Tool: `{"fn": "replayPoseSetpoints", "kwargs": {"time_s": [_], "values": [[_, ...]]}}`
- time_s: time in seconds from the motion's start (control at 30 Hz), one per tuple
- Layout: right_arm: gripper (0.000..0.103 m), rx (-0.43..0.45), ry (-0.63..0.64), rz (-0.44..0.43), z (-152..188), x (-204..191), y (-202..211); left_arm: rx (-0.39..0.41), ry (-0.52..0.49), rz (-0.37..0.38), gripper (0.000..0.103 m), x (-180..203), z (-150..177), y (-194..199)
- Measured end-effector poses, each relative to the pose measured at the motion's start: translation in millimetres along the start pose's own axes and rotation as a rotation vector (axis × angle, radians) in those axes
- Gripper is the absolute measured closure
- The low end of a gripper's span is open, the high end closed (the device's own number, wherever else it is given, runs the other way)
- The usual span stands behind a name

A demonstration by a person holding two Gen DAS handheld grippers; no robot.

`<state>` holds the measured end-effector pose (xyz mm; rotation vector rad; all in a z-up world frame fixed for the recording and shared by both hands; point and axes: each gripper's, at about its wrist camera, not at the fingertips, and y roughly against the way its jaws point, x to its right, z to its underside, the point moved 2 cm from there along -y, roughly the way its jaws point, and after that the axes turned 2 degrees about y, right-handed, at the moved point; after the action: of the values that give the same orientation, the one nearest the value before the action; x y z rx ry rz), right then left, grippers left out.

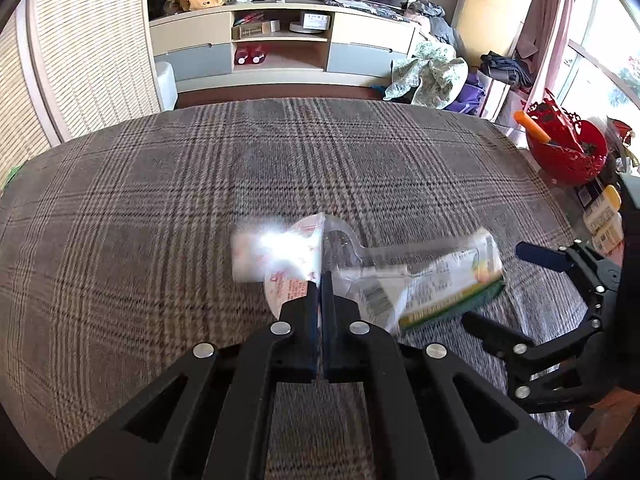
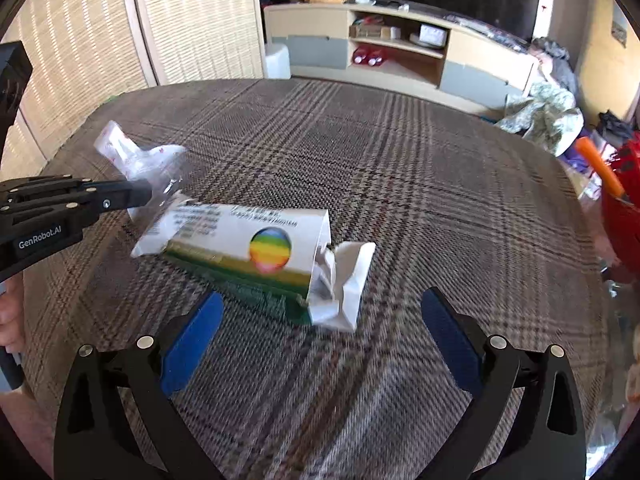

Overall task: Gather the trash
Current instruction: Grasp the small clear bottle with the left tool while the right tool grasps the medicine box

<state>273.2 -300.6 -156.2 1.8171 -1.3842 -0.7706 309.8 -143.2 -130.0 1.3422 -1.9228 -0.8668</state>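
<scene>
Torn white-green carton (image 2: 240, 252) flat on plaid cloth, end ripped open; crumpled clear-white plastic wrapper (image 2: 138, 162) (red print) touching its far end.

Glossy clear plastic wrapper (image 2: 140, 160); printed cardboard box (image 2: 248, 248); woven plaid cloth (image 2: 400, 160).

A lived-in home: TV cabinet (image 1: 280, 46), heaped clothes (image 1: 430, 70), plaid tablecloth (image 1: 200, 184).
</scene>
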Motion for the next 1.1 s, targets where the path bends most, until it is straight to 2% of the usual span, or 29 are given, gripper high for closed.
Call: {"fn": "replayPoseSetpoints", "kwargs": {"time_s": [0.13, 0.27, 0.53, 0.7, 0.83, 1.03, 1.07, 1.1], "values": [[0.003, -0.025, -0.02, -0.062, -5.7, 1.1, -17.7, -0.016, 0.004, 0.009, 0.103, 2.2, -12.3, -11.6], [0.003, 0.003, -0.016, -0.109, -16.9, -2.8, -24.5, -0.029, -0.004, 0.015, 0.103, 3.0, -26.3, -25.0], [0.003, 0.038, -0.151, -0.265, -35.4, 5.4, -27.7, -0.043, -0.029, 0.035, 0.103, 1.5, -43.4, -41.4], [0.003, 0.043, -0.212, -0.283, -43.9, 12.0, -27.3, -0.057, -0.064, 0.056, 0.103, 2.1, -42.2, -44.3], [0.003, 0.028, -0.239, -0.254, -52.7, 11.4, -30.2, -0.079, -0.098, 0.097, 0.103, 9.0, -34.0, -39.9], [0.019, 0.009, -0.235, -0.247, -67.6, -0.5, -44.4, -0.107, -0.115, 0.142, 0.103, 10.3, -29.7, -35.8], [0.03, 0.012, -0.23, -0.251, -68.4, -2.4, -44.0, -0.107, -0.115, 0.143, 0.103, 9.3, -28.7, -36.2], [0.034, 0.014, -0.228, -0.263, -68.1, -4.3, -42.9, -0.106, -0.116, 0.143, 0.103, 8.3, -28.0, -36.4]]}}
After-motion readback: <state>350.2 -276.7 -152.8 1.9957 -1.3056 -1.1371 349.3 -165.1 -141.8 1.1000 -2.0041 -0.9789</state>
